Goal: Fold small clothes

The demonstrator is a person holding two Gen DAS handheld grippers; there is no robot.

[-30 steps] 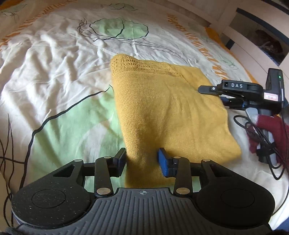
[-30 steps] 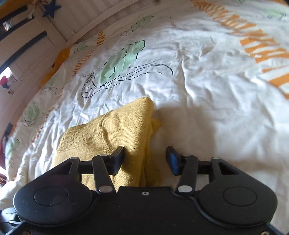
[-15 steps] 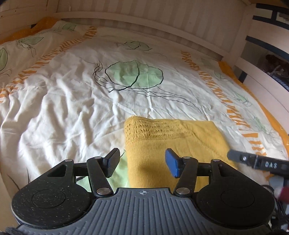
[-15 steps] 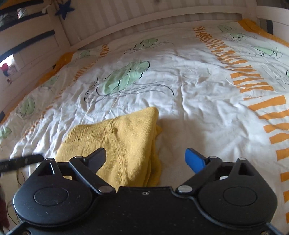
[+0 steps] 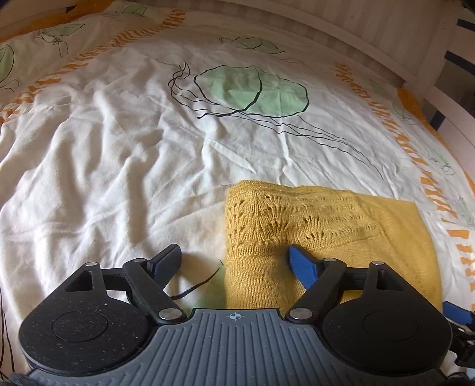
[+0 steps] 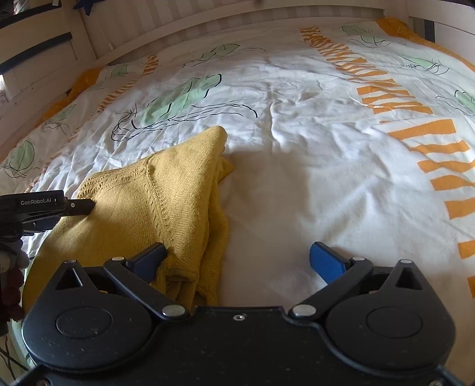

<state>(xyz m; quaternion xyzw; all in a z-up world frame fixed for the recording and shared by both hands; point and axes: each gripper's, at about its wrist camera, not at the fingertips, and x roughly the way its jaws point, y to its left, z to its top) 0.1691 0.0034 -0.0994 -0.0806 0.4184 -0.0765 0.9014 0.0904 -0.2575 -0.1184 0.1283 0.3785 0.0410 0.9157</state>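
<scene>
Lying folded on the jellyfish-print duvet: yellow knitted sweater, lace-patterned edge turned to the far side, long axis running toward the headboard. Left tongs wide apart, holding nothing, above its left edge. Right tongs wide apart too, empty, over its right edge.

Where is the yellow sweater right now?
The yellow sweater lies folded on the jellyfish bedsheet, low and right in the left wrist view, just below the green jellyfish print. In the right wrist view it sits lower left.
</scene>
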